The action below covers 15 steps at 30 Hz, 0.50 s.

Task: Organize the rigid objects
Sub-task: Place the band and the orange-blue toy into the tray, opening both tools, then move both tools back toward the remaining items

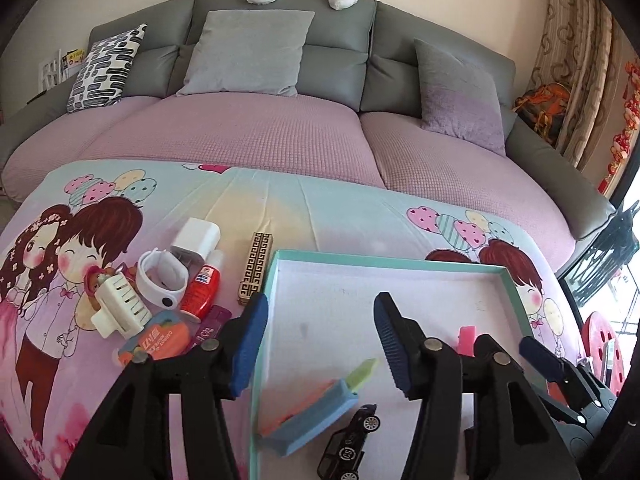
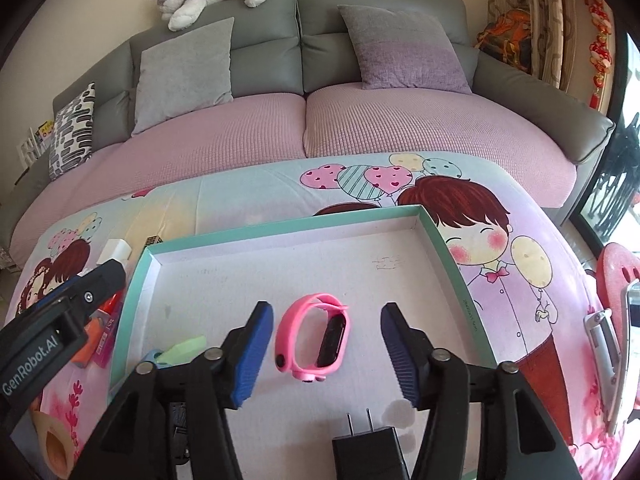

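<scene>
Sofa [image 1: 280, 80]: grey smooth upholstery, seat under a pink waffle-textured cover.
Sheet [image 1: 280, 204]: thin pastel cloth printed with cartoon children and balloons, lying flat under everything.
Tray [image 2: 288, 226]: shallow rectangular cardboard lid, teal rim, matt white floor with faint marks.
Left gripper [image 1: 322, 344]: black plastic arms, ribbed blue pads, jaws apart with nothing between them, straddling the tray's left rim.
Right gripper [image 2: 326, 354]: same build, jaws parted, pads clear of the pink band lying between them.
Pink band [image 2: 314, 340]: glossy rubbery loop with a dark oval screen, lying on the tray floor.
Black plug [image 2: 370, 446]: boxy, two metal prongs, in the tray nearest the camera.
Toy car [image 1: 350, 444]: black, shiny, silver wheels, in the tray.
Loose pile [image 1: 160, 292]: hard plastics left of the tray, a cream ribbed hair claw, white band, white charger cube, red bottle.
</scene>
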Each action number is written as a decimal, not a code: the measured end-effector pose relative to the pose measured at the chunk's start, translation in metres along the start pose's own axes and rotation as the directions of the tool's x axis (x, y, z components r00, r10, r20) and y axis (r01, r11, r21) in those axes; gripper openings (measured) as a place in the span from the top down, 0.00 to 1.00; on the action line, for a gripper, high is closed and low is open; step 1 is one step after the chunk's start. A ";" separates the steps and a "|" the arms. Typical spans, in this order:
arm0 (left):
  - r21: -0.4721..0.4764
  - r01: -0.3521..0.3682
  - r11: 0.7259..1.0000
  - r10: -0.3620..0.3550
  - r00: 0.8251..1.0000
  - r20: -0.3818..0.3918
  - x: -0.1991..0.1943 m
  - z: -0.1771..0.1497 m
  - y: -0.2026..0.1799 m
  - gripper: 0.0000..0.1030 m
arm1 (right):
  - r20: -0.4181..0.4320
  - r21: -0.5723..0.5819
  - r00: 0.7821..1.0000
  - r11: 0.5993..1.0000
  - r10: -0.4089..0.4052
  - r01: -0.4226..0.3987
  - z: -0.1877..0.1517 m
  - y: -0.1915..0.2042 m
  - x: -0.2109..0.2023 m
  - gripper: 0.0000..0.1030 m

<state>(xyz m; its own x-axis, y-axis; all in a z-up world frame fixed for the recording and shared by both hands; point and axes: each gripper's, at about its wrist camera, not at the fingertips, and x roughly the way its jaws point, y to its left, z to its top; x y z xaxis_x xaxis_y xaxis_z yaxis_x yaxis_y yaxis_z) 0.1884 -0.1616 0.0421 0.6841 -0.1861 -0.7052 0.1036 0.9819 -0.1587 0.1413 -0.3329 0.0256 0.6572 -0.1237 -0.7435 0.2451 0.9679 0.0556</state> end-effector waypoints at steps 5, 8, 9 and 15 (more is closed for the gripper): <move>-0.030 -0.096 0.995 0.096 0.995 -0.005 0.001 0.001 0.012 0.17 | -0.005 0.004 1.000 1.000 0.028 -0.028 0.001 0.000 0.000 0.17; -0.044 -0.147 0.988 0.147 0.989 0.002 -0.001 0.001 0.021 0.11 | -0.007 0.006 0.999 0.999 0.035 -0.035 0.001 0.001 0.001 0.05; -0.047 -0.165 0.985 0.166 0.986 0.007 -0.001 0.001 0.023 0.10 | -0.006 0.007 0.999 0.999 0.036 -0.036 0.001 0.001 0.001 0.02; -0.074 -0.225 0.971 0.229 0.972 0.050 -0.009 0.002 0.038 0.01 | 0.002 0.033 1.000 0.999 0.032 -0.032 -0.001 0.001 0.002 0.00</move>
<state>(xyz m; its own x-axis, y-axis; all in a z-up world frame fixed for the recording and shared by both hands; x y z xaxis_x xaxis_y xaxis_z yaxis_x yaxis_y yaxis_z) 0.1874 -0.1225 0.0442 0.7248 0.0460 -0.6874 -0.1073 0.9931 -0.0466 0.1425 -0.3320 0.0238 0.6658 -0.0935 -0.7403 0.2476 0.9636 0.1010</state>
